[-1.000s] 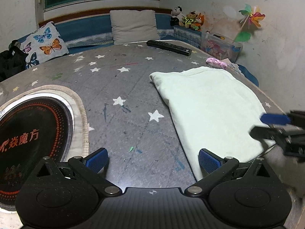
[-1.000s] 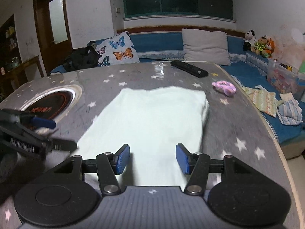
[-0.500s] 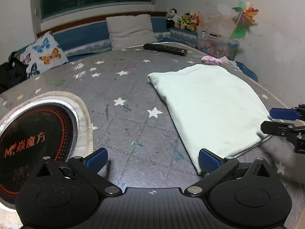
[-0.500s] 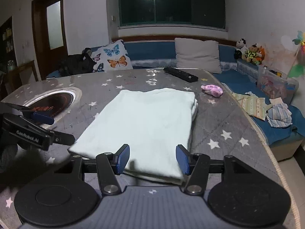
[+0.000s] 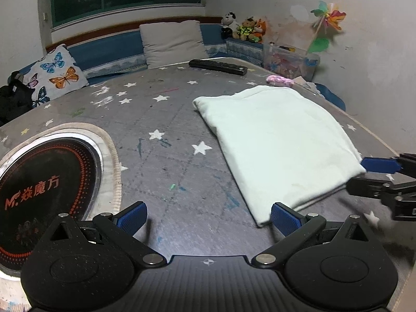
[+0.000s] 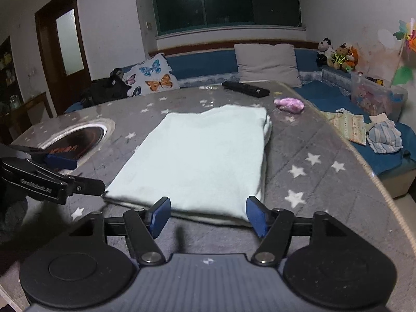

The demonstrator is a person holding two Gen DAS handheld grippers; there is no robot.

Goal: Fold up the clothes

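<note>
A pale green folded garment lies flat on the grey star-print table; it also shows in the right wrist view. My left gripper is open and empty, above the table just left of the garment's near corner. My right gripper is open and empty, just short of the garment's near edge. In the left wrist view the right gripper shows at the garment's right corner. In the right wrist view the left gripper shows at its left corner.
A round induction cooktop is set in the table at the left. A black remote and a pink toy lie at the far side. Cushions and a bench with loose clothes lie beyond the table edge.
Both grippers have drawn back toward me off the garment and risen a little. The garment lies flat and has not moved.
</note>
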